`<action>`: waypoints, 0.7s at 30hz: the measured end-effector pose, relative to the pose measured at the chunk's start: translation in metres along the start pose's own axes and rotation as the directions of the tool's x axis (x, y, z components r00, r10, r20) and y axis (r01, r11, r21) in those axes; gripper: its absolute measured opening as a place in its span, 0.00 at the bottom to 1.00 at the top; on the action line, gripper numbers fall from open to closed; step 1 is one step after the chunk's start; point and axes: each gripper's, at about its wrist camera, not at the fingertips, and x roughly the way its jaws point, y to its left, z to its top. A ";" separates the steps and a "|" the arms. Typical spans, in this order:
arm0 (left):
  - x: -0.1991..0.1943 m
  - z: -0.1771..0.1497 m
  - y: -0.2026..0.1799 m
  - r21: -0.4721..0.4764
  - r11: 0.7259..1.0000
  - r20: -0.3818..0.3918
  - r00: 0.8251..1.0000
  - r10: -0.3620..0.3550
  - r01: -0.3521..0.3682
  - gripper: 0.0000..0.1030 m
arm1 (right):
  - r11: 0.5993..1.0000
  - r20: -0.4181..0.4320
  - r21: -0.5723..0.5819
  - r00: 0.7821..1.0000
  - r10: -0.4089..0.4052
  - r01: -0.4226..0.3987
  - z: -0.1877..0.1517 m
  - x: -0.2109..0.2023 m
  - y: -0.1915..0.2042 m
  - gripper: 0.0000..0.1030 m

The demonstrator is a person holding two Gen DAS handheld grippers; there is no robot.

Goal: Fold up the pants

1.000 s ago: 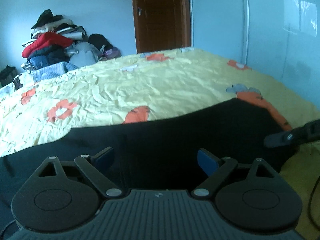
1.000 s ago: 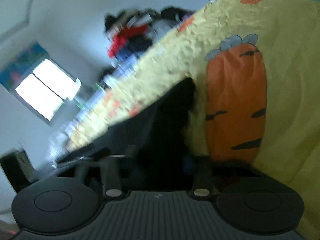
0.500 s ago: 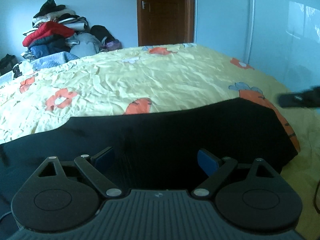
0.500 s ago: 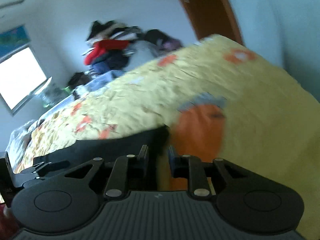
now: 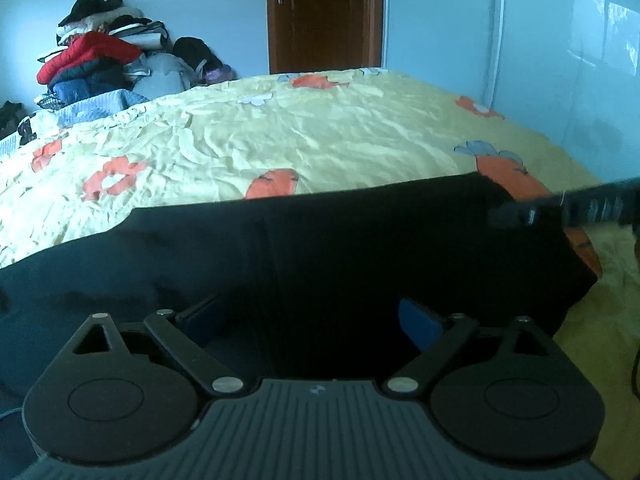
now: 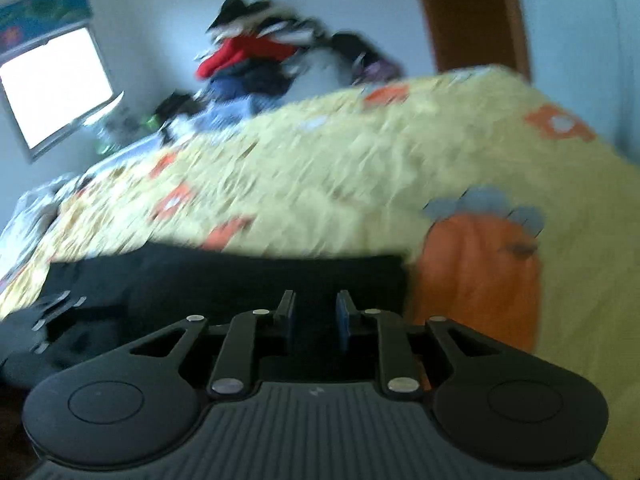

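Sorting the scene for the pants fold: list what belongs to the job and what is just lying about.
Job: black pants; left gripper, jaws wide; right gripper, jaws narrowly apart, nothing between; yellow bedsheet as work surface.

Lying about: clothes pile; door; window.

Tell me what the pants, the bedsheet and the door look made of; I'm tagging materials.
Pants: black, matte woven cloth; it lies limp and flat, with no sheen. The exact fibre can't be told.
Bedsheet: thin yellow printed fabric, probably cotton; fine creases run all over it.
Door: brown, likely wood or wood veneer, semi-gloss, with raised panels.
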 end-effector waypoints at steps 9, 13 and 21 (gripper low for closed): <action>-0.030 -0.003 0.049 -0.122 0.985 0.057 0.990 0.129 -0.122 0.93 | 0.977 0.030 -0.214 0.999 0.033 -0.026 0.010 0.015 0.087 0.24; -0.036 -0.013 0.095 -0.213 0.954 0.001 0.976 0.216 -0.211 0.93 | 0.923 -0.075 -0.382 0.997 0.021 -0.048 0.006 0.060 0.137 0.24; -0.060 -0.041 0.173 -0.363 0.866 -0.065 0.937 0.344 -0.343 0.94 | 0.907 -0.024 -0.421 0.999 0.021 -0.030 0.015 0.064 0.167 0.37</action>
